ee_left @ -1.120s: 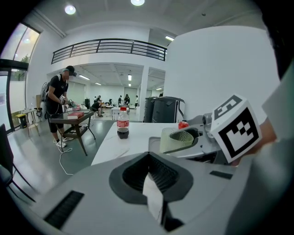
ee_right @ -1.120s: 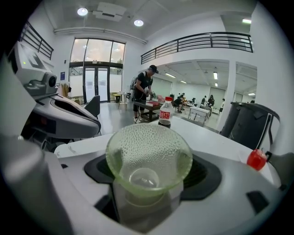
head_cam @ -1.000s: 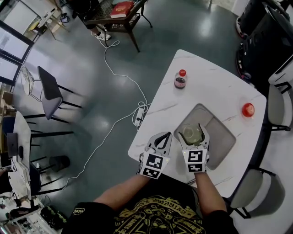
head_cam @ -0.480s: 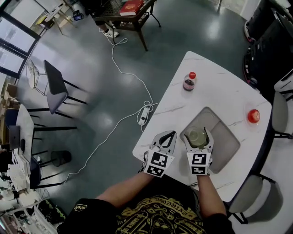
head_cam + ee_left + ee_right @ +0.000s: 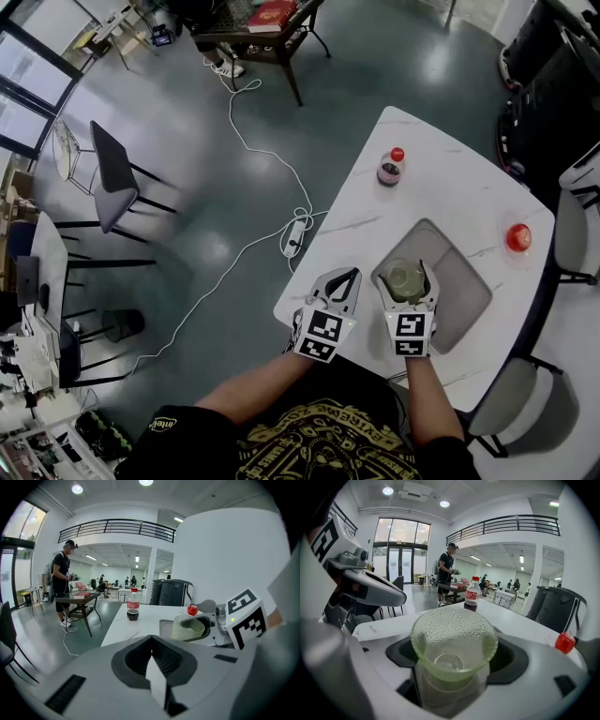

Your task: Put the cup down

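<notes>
Jaws of right gripper (image 5: 452, 679) clasp cup (image 5: 453, 637) — base hidden.

Held level side by side, the left gripper (image 5: 343, 277) has its jaws together with nothing between them, while the right gripper (image 5: 406, 276) clamps a cup (image 5: 453, 641) between its jaws.

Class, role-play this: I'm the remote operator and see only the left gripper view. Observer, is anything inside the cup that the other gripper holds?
Observer: No. The right gripper view looks into the green cup; its bottom is bare.
Operator: Are the jaws on the cup?
Observer: Yes. The right gripper has its jaws closed on the cup's lower wall.
Operator: What is beneath it?
Observer: The head view shows the cup over the grey tray on the white table; contact cannot be judged.
</notes>
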